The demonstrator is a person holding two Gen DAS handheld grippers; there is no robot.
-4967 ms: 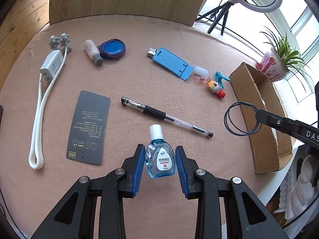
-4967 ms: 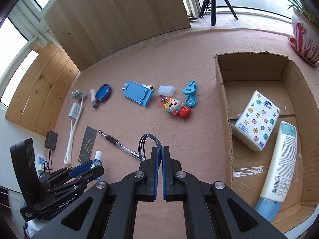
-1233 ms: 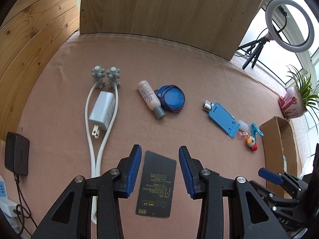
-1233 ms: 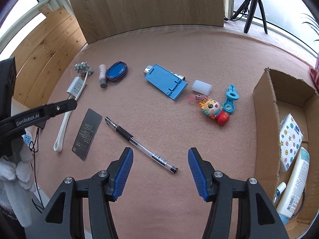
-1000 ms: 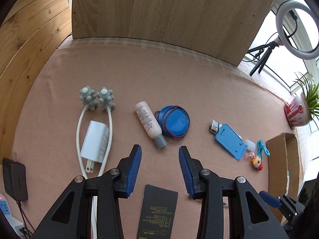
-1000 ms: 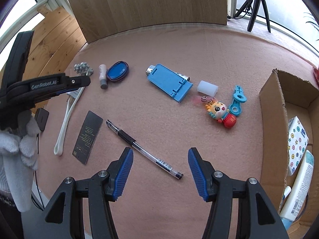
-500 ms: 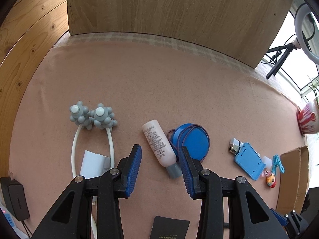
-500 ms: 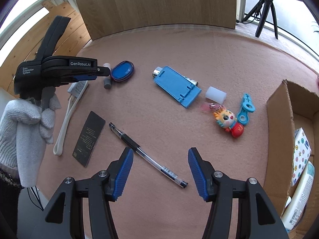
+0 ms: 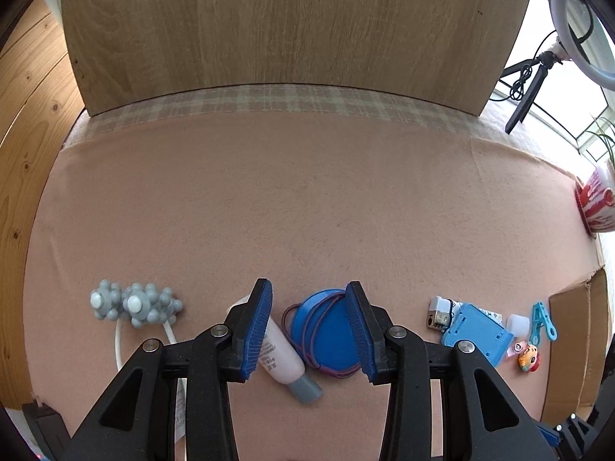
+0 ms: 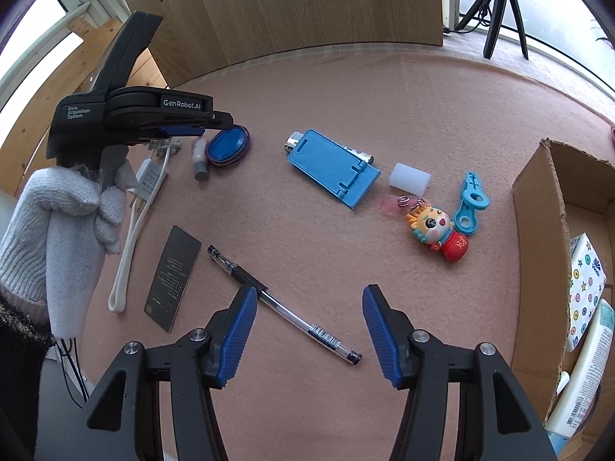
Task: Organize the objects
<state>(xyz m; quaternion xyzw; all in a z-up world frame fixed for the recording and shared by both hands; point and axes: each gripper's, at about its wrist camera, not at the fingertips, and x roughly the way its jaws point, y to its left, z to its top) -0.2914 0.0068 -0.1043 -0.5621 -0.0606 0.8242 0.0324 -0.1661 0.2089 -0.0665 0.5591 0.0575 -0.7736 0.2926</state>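
Progress is partial: tissue pack (image 10: 586,274) and lotion tube (image 10: 580,376) lie in the cardboard box (image 10: 538,207) at right — pen (image 10: 284,307), card (image 10: 173,272), blue lid (image 9: 323,330) and small bottle (image 9: 282,357) remain on the bench (image 9: 307,199). Left gripper (image 9: 309,330) and right gripper (image 10: 307,330) jaws are released — nothing grasped.

Both cams look steeply down along own fingers; left sits close over blue lid (image 9: 322,330) (right cam, higher up, shares it (image 10: 226,146)).

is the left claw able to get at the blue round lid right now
Probably yes: the left claw hangs open right over the blue round lid, nothing covering it, though the small pink bottle lies against its side.
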